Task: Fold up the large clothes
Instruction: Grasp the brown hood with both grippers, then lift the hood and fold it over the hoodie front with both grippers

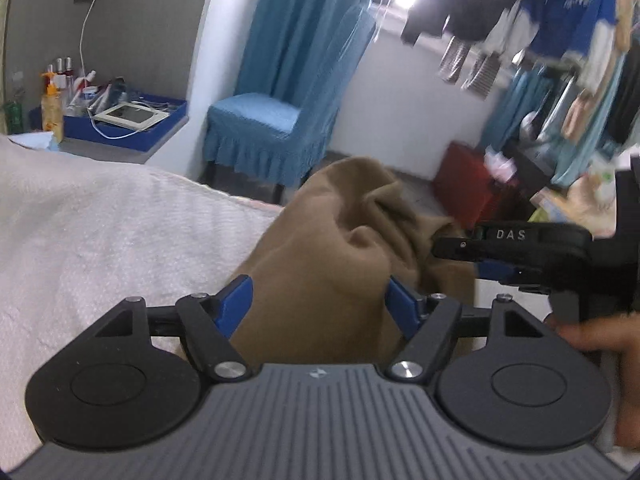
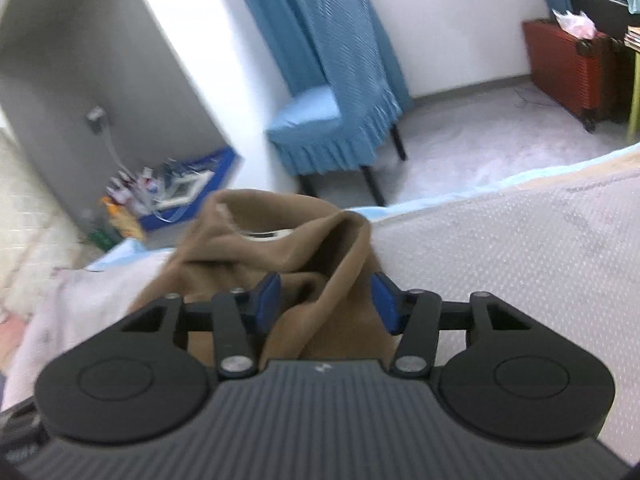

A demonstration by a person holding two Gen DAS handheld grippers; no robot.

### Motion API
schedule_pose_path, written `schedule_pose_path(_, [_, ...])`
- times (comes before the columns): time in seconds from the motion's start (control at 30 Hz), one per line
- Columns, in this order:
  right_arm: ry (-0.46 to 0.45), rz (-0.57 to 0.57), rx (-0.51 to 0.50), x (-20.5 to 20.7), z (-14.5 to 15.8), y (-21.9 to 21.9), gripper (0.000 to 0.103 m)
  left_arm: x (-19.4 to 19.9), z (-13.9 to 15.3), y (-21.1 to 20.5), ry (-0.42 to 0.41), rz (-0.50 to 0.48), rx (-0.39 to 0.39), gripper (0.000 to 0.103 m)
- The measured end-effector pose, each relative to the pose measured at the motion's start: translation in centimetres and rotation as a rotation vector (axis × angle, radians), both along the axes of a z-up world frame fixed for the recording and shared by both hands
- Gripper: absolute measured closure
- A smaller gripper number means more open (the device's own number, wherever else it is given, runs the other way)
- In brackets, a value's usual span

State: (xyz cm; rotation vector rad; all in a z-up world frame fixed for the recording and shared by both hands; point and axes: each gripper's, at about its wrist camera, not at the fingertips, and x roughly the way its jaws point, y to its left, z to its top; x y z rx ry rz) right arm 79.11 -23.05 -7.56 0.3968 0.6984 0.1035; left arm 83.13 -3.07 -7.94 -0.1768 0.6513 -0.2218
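A brown garment (image 1: 320, 248) is bunched up and raised over the white bed cover (image 1: 100, 220). My left gripper (image 1: 320, 300) has a thick wad of it filling the gap between its blue pads (image 1: 234, 304). Seen from the left wrist, my right gripper (image 1: 438, 246) comes in from the right and pinches a fold of the same cloth, with a person's hand (image 1: 592, 336) on its handle. In the right wrist view the brown garment (image 2: 280, 240) runs between the right gripper (image 2: 326, 300) and its blue pads (image 2: 266, 298), both touching cloth.
The bed cover (image 2: 520, 260) ends at a light blue edge, with grey floor beyond. A blue covered chair (image 1: 256, 132) (image 2: 320, 128) stands by the curtain. A red suitcase (image 1: 468, 184) (image 2: 568, 68), hanging clothes (image 1: 560, 20) and a blue tray of bottles (image 1: 132, 120) surround the bed.
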Motion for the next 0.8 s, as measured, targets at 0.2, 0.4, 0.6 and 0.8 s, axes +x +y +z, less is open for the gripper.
schedule_pose_path(0.2, [0.056, 0.029, 0.119, 1.6, -0.8, -0.6, 0.088, 2.3, 0.1, -1.8, 0.099, 0.076, 0.109, 0.063])
schedule_pose_path(0.4, [-0.062, 0.061, 0.126, -1.6, 3.7, -1.7, 0.095, 0.3, 4.1, 1.6, 0.15, 0.149, 0.022, 0.08])
schedule_pose_path(0.6, [-0.229, 0.12, 0.129, -8.9, 9.0, -2.9, 0.095, -8.0, 8.4, 7.0, 0.094, 0.199, -0.181, 0.082])
schedule_pose_path(0.8, [-0.409, 0.164, 0.16, -19.4, 12.3, -2.8, 0.095, -18.4, 11.3, 8.3, -0.027, 0.201, -0.209, 0.082])
